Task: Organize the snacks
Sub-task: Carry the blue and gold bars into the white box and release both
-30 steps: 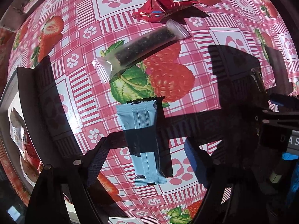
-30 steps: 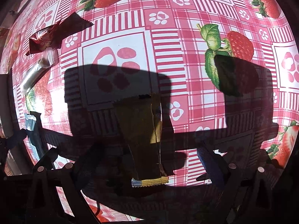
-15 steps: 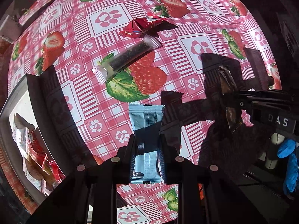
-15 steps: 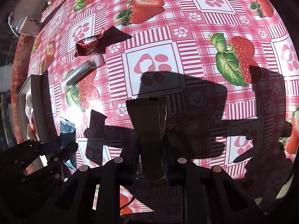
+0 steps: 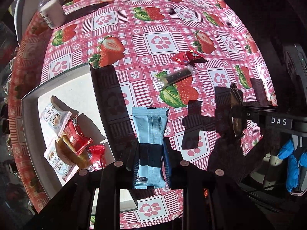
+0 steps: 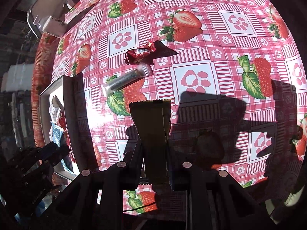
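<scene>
My left gripper (image 5: 149, 153) is shut on a light blue snack bar (image 5: 150, 126) and holds it above the table, just right of the grey box (image 5: 92, 76). The box holds several wrapped snacks (image 5: 73, 140). My right gripper (image 6: 154, 153) is shut on a gold-brown snack bar (image 6: 151, 120), also lifted; it shows in the left wrist view (image 5: 237, 113). A clear-wrapped dark bar (image 5: 175, 77) and a red candy wrapper (image 5: 185, 57) lie on the strawberry tablecloth; they also show in the right wrist view, the dark bar (image 6: 126, 80) and the red wrapper (image 6: 139, 54).
A white bottle (image 5: 50, 12) stands at the table's far left corner. The grey box (image 6: 73, 103) sits at the left edge in the right wrist view. A blue-gloved hand (image 5: 292, 164) holds the right gripper. Dark shadows of the grippers fall on the cloth.
Both grippers closed on their bars and lifted them off the table. The views have pulled back, so the box and more of the table show.
</scene>
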{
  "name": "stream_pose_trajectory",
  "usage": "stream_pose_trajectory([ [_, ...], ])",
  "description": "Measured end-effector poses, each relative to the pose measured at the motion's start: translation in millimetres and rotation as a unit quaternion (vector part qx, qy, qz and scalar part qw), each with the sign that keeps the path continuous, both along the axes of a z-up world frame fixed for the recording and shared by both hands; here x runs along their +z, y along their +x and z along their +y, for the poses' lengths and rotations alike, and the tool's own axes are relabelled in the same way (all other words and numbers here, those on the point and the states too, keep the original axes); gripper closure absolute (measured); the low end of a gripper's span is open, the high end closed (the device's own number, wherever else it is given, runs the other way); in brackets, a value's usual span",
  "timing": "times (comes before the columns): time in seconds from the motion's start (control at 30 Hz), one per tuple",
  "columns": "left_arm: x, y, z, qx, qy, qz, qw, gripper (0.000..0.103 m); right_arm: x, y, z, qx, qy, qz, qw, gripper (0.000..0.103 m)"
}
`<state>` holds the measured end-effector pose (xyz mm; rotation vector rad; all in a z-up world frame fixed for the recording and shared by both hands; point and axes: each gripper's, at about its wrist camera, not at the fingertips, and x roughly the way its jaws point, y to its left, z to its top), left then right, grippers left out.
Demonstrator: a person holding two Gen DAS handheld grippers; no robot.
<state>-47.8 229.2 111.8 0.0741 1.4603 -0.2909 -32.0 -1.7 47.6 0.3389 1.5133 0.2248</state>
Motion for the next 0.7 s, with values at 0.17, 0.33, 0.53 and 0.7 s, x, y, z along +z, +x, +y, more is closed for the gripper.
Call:
stream_pose_trajectory([
  [0.17,4.4,-0.3,33.3,0.035,0.004,-0.01,0.9993,0.078,6.6,8.8,36.1,0.032,0.0,-0.001,0.999,0.08],
  [0.33,5.8,-1.7,64.4,0.065,0.01,-0.016,0.9977,0.078,17.8,20.4,81.5,0.08,0.002,-0.011,0.997,0.08],
  [0.53,4.3,-5.6,101.1,0.099,0.021,-0.017,0.9947,0.078,30.2,29.6,140.4,0.136,0.009,-0.022,0.99,0.08],
  [0.7,-1.4,-10.6,128.7,0.123,0.04,-0.014,0.9915,0.078,36.8,31.8,186.0,0.178,0.013,-0.029,0.984,0.08],
])
